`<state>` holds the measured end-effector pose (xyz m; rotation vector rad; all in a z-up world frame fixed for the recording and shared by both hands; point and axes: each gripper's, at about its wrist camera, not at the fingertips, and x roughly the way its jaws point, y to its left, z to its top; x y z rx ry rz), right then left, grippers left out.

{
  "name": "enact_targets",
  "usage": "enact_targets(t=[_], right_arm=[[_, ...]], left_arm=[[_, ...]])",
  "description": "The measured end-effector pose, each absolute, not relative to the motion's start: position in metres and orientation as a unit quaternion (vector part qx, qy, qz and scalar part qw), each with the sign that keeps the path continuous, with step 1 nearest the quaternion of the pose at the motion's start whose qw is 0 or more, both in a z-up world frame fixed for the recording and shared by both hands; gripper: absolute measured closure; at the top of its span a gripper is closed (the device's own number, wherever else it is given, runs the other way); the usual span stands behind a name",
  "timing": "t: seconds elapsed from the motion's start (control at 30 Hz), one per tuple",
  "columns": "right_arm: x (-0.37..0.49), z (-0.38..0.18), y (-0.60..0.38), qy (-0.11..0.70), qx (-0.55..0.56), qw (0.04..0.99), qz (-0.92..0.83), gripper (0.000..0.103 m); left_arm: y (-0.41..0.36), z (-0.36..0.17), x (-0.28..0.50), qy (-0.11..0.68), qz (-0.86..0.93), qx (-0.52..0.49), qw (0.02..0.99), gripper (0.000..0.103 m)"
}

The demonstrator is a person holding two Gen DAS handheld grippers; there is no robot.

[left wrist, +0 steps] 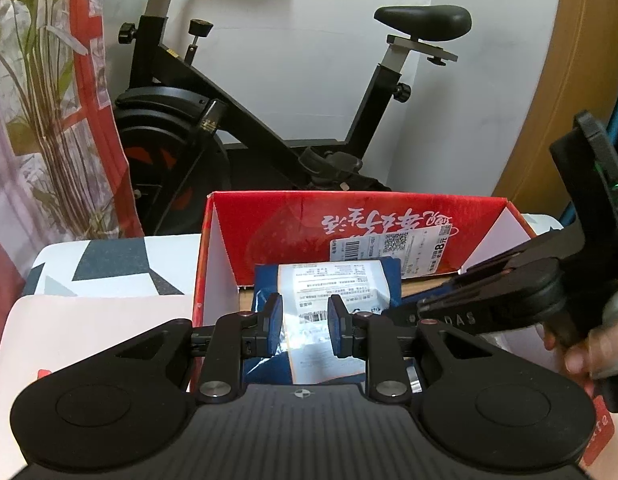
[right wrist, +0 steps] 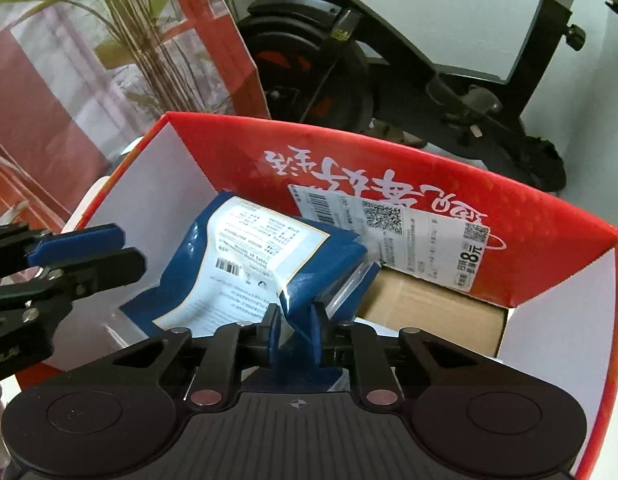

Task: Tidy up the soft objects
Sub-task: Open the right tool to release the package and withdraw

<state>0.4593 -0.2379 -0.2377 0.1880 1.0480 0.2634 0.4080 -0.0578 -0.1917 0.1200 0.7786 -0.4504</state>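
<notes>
Right tongs pinching my blue pouch inside the red box, left tongs spread; release comes next.

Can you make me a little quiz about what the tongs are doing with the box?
1. True or false: the blue pouch lies inside the red box.
2. What do the right tongs pinch? A: the pouch's edge. B: the box's wall. C: nothing.
3. Fill in: behind the box stands an exercise ____.

Key
1. True.
2. A.
3. Bike: the exercise bike stands by the wall.
</notes>
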Motion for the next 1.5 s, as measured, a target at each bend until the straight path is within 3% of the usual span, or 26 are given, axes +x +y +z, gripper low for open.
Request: enact_targets(t=[0.1,0.17,0.3,0.5,0.6,0.67,0.7,0.77,0.8,1.13,1.5], right_arm=[[0.457,-0.238,-0.243,0.501,0.099,0.854,0.101,0.084],[0.452,-0.23,-0.244,0.492,0.086,0.862,0.087,0.072],[0.435,-0.211,-0.249,0.479,0.075,0.871,0.082,0.068],[0.393,-0.191,-0.257,0.45,0.058,0.888,0.073,0.036],[0.369,-0.182,-0.26,0.432,0.057,0.897,0.075,0.018],[0.351,-0.176,-0.258,0.414,0.042,0.907,0.07,0.0],[0.342,-0.172,-0.257,0.402,0.033,0.912,0.07,0.001],[0.324,-0.164,-0.256,0.38,0.03,0.922,0.071,0.0],[0.317,-0.162,-0.257,0.373,0.034,0.925,0.072,0.0],[0.228,-0.172,-0.268,0.311,0.109,0.942,0.066,0.0],[0.154,-0.237,-0.25,0.343,0.084,0.935,0.044,0.0]], left_arm=[[-0.056,-0.189,0.405,0.374,-0.216,0.059,0.9,0.077],[-0.056,-0.188,0.403,0.373,-0.214,0.062,0.901,0.077],[-0.055,-0.183,0.397,0.37,-0.211,0.059,0.903,0.077],[-0.052,-0.171,0.379,0.36,-0.215,0.057,0.906,0.075],[-0.049,-0.166,0.365,0.356,-0.22,0.052,0.907,0.058],[-0.046,-0.162,0.354,0.35,-0.223,0.048,0.908,0.038],[-0.045,-0.161,0.349,0.348,-0.226,0.048,0.909,0.033],[-0.043,-0.157,0.336,0.341,-0.233,0.044,0.91,0.008],[-0.041,-0.156,0.33,0.338,-0.237,0.041,0.91,0.004],[-0.019,-0.166,0.255,0.325,-0.256,0.034,0.91,0.0],[0.009,-0.232,0.196,0.376,-0.226,0.022,0.898,0.0]])
